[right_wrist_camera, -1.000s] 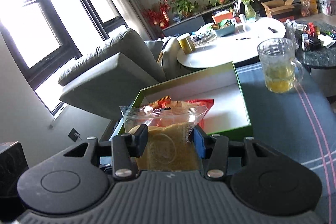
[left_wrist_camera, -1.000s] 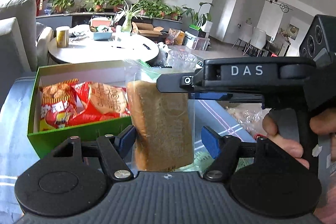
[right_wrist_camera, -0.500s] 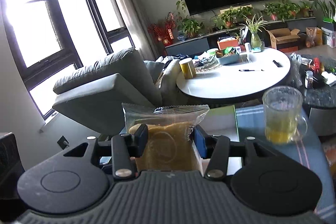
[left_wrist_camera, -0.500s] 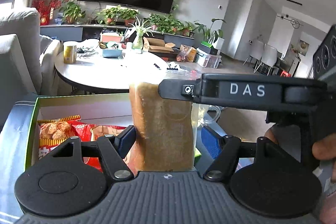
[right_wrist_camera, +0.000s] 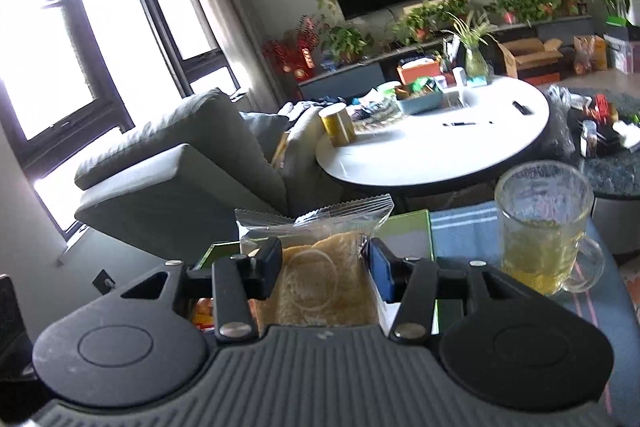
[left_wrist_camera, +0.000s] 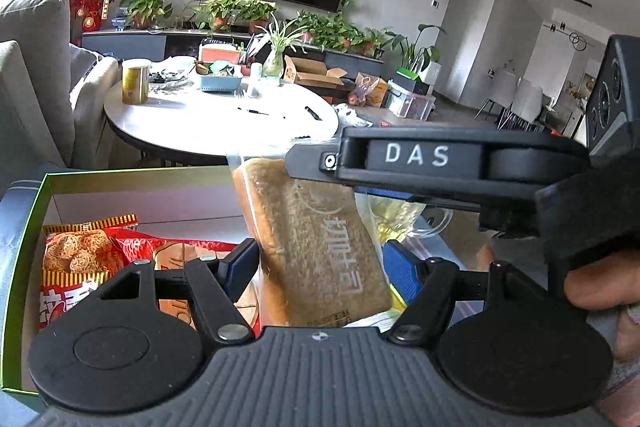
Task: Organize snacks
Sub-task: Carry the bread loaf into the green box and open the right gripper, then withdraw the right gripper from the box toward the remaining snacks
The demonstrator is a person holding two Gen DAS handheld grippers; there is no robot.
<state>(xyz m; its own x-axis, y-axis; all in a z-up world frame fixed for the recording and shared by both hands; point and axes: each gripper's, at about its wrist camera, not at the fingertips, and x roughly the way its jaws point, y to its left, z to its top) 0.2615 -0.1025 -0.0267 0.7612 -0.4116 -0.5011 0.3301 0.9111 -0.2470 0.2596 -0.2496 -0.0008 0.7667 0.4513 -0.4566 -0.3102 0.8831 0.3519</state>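
A slice of bread in a clear packet hangs upright and slightly tilted over the green box. My left gripper is shut on its lower part, a pad against each side. The right gripper reaches in from the right and clamps the packet's upper part. In the right wrist view the bread packet sits pinched between the pads of my right gripper, its crimped top sticking up. Red snack bags lie in the box's left half. The box's far rim shows just past the packet.
A glass mug of yellow drink stands on the blue striped cloth right of the box. Behind are a round white table with clutter and a grey sofa. A hand grips the right tool's handle.
Both grippers moved together with the bread packet between them, and the box slid lower and closer in both views. The bread now leans a little to the left at its top.
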